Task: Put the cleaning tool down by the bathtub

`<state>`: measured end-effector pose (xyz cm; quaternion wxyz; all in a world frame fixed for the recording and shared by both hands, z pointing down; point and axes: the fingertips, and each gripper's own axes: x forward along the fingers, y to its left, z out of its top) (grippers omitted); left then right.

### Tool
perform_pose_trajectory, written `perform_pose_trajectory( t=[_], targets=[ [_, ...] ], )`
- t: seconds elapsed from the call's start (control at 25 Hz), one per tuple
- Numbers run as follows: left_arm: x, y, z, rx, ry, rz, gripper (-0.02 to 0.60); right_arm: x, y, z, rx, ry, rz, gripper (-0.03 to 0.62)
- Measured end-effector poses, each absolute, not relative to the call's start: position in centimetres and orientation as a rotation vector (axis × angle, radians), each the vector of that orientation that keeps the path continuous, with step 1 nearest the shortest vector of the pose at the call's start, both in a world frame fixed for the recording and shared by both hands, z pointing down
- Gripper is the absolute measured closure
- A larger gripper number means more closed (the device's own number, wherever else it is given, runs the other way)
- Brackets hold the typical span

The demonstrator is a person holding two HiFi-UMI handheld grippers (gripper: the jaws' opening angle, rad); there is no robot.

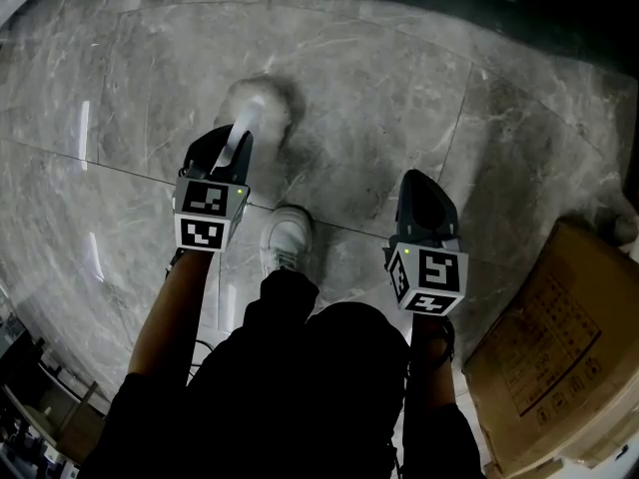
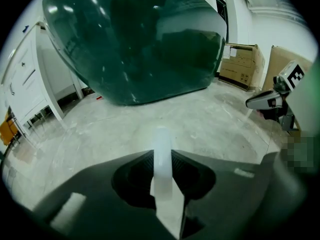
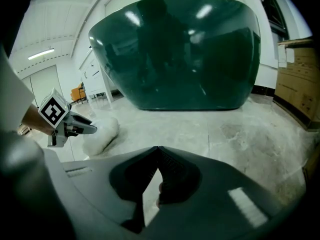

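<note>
The left gripper (image 1: 229,148) is clamped on the tool (image 1: 258,108), its jaws pinching the thin white handle (image 2: 161,151) with no gap to either side; the right gripper (image 1: 420,180) has its jaws together at the tips with nothing between them, only floor (image 1: 399,88) showing through the slit lower down. In the head view the tool's long axis runs from the left gripper toward the upper middle of the frame, ending in a fluffy white head (image 3: 102,133) that appears to rest on the floor just beyond the jaws; so the tool points straight away from the gripper that holds it. The bathtub (image 2: 135,39), dark green, fills the upper half of both gripper views, dead ahead along that same axis; a stretch of bare floor lies between the head and the foot of the bathtub. The left gripper is plainly the one to act, the right standing off at the right of the frame near a box (image 1: 544,367); the move likely calls for bringing the tool nearer the bathtub and laying the handle down before the jaws part.
</note>
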<state>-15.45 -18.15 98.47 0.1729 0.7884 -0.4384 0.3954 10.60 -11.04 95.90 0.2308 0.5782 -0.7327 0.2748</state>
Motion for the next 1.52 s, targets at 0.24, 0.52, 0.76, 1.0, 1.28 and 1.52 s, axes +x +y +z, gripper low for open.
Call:
perform_pose_trajectory(
  t=[0.24, 0.52, 0.76, 1.0, 1.28, 1.52],
  targets=[
    [-15.2, -18.6, 98.7, 2.264, -1.261, 1.11, 0.497, 11.2, -10.2, 96.7, 1.607, -2.007, 0.762, 0.58],
    [-14.9, -18.8, 98.7, 2.269, -1.249, 1.094, 0.495, 11.7, -9.7, 96.7, 1.63, -2.002, 0.761, 0.58],
    [-14.5, -19.1, 98.5, 2.32, -1.237, 1.109, 0.486, 12.2, -9.3, 96.4, 1.649, -1.995, 0.756, 0.58],
    [-13.8, -19.1, 97.8, 2.379, -1.221, 1.098, 0.428, 12.8, -9.2, 96.0, 1.672, -1.992, 0.747, 0.58],
    [-14.1, -18.7, 97.1, 2.389, -1.243, 1.103, 0.405, 12.7, -9.1, 95.6, 1.677, -2.01, 0.744, 0.58],
    [-14.0, -18.6, 95.5, 2.405, -1.292, 1.066, 0.405, 13.2, -8.9, 94.8, 1.693, -2.022, 0.724, 0.58]
  ],
)
